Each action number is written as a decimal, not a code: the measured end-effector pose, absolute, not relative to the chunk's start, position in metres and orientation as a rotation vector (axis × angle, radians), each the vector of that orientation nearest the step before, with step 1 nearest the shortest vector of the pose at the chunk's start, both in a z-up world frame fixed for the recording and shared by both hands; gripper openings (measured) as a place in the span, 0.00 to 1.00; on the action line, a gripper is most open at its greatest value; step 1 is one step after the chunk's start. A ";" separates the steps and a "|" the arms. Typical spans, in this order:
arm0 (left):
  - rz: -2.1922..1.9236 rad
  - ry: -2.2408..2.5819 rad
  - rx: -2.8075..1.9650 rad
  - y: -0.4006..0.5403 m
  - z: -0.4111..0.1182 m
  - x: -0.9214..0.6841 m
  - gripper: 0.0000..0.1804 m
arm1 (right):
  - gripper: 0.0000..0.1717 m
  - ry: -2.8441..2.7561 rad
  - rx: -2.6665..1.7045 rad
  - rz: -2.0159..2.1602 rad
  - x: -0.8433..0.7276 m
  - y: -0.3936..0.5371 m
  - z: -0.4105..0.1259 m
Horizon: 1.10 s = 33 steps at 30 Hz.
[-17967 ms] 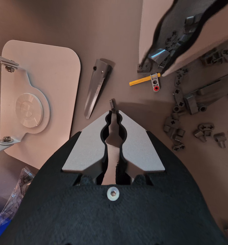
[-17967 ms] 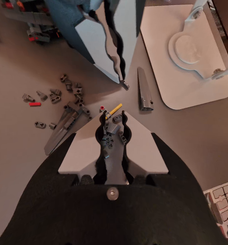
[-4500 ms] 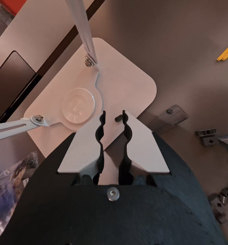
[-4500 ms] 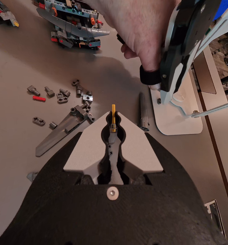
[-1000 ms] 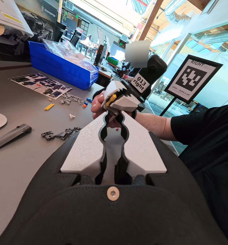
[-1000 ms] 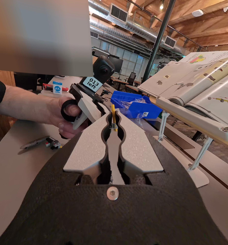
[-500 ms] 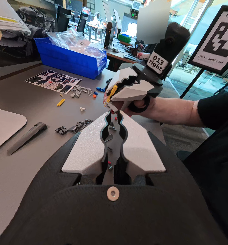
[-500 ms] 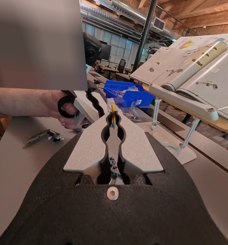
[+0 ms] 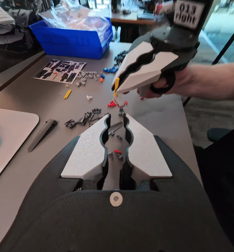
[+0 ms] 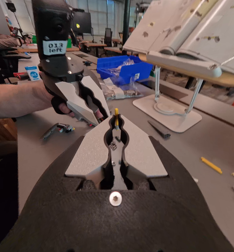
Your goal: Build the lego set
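My right gripper (image 10: 116, 115) is shut on a thin yellow axle (image 10: 116, 117), which stands up between the pads. A small grey connector (image 10: 116, 127) sits on the axle's lower end. In the left wrist view the right gripper (image 9: 114, 89) hangs above the table and points down with the axle (image 9: 116, 85). My left gripper (image 9: 116, 116) is open, with only table showing between its tips. It is just below and in front of the axle's end. A small grey piece (image 9: 121, 111) shows just past its right fingertip; whether it touches I cannot tell. The left gripper also shows in the right wrist view (image 10: 100, 120).
Loose grey parts (image 9: 83, 120), red pins (image 9: 112, 104), two yellow axles (image 9: 67, 94) and a long grey blade piece (image 9: 41, 132) lie on the grey table. A sticker sheet (image 9: 59, 70) and a blue bin (image 9: 75, 38) lie farther back. A white book stand (image 10: 168, 111) holds an open book (image 10: 181, 34). Less than 4 cm separates the two grippers' tips.
My left jaws have opened wider. Both grippers have tipped down towards the table. The axle's end, which was at my left fingertips, now hangs a little above and beyond them.
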<state>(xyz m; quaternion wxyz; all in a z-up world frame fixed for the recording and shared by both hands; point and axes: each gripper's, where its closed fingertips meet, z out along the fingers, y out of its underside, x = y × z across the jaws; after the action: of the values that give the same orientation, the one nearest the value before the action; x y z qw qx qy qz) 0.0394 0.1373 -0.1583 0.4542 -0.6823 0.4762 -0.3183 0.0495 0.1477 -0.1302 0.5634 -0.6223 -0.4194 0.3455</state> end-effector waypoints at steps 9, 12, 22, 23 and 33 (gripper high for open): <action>-0.518 1.587 -1.643 0.091 -0.215 0.034 0.08 | 0.01 -1.128 -1.751 0.543 0.056 0.121 -0.212; -0.457 1.662 -1.593 0.084 -0.224 0.040 0.08 | 0.01 -1.177 -1.797 0.420 0.058 0.121 -0.233; -0.374 1.737 -1.562 0.080 -0.241 0.048 0.07 | 0.02 -1.201 -1.836 0.297 0.071 0.119 -0.245; -0.369 1.741 -1.559 0.079 -0.241 0.049 0.07 | 0.01 -1.197 -1.839 0.295 0.072 0.118 -0.245; -0.315 1.699 -1.613 0.090 -0.244 0.050 0.08 | 0.06 -1.176 -1.875 0.320 0.083 0.113 -0.249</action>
<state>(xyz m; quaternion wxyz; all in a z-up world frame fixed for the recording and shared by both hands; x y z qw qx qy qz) 0.0499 0.0896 -0.2436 0.3793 -0.6313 0.6651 -0.1234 0.0831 0.1132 -0.2494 0.4376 -0.7539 -0.4728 0.1286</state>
